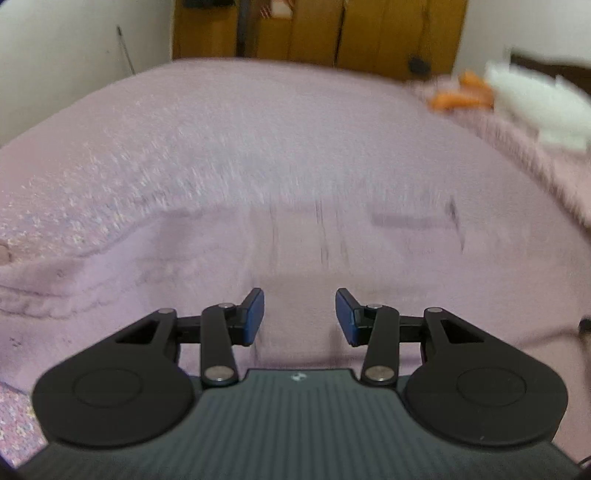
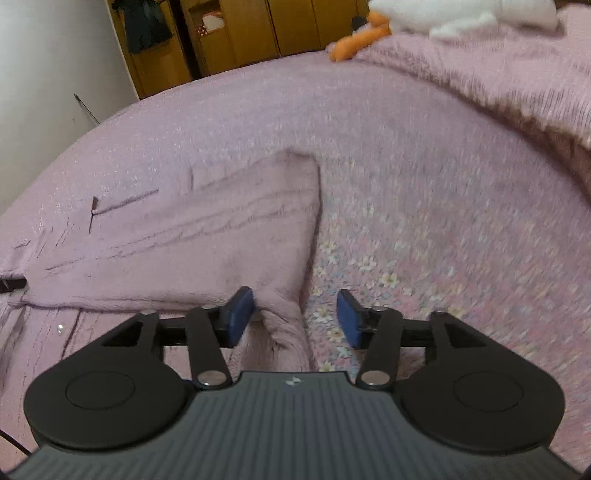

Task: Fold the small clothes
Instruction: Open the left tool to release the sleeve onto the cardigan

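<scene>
Right wrist view: I hold right gripper point(image 2: 295, 317) spread astride the pink garment point(image 2: 207, 240) near edge for pinching; left gripper point(image 1: 300, 317) spread, empty.

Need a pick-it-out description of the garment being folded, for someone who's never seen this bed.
Start from the wide bed covered by a pink floral bedspread. In the right wrist view, the plain mauve fuzzy knit garment lies flat on it, its corner between the open right gripper fingers. Unlike the flowered bedspread it has no print, and unlike the white-and-orange plush toy it lies near.
</scene>
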A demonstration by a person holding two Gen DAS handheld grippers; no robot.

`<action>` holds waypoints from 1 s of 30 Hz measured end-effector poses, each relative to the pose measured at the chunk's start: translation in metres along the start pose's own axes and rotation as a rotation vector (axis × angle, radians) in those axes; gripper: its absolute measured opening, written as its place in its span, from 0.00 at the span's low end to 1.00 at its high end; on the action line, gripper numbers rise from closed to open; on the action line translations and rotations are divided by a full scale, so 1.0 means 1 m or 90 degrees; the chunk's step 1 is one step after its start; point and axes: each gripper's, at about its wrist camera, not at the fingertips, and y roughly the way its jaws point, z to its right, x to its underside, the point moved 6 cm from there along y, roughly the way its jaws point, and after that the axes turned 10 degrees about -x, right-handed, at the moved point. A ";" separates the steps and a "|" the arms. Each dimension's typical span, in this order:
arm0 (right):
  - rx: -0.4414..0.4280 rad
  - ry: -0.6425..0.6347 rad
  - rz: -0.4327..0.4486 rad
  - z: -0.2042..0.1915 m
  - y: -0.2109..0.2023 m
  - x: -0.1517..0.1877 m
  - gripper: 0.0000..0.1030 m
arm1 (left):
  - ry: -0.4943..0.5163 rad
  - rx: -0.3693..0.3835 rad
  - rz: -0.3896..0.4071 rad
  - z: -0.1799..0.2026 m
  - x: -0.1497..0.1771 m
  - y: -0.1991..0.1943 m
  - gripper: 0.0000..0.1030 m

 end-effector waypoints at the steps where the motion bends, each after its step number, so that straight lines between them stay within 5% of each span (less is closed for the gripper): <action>1: 0.003 0.006 -0.002 0.000 -0.001 -0.001 0.59 | 0.015 -0.013 -0.018 0.004 0.006 0.007 0.43; 14: -0.068 0.009 0.004 -0.062 -0.069 0.016 0.64 | -0.014 -0.077 -0.009 -0.044 0.022 -0.041 0.47; 30: -0.053 0.003 -0.072 -0.096 -0.104 0.065 0.74 | -0.149 -0.251 -0.012 -0.221 0.038 -0.097 0.48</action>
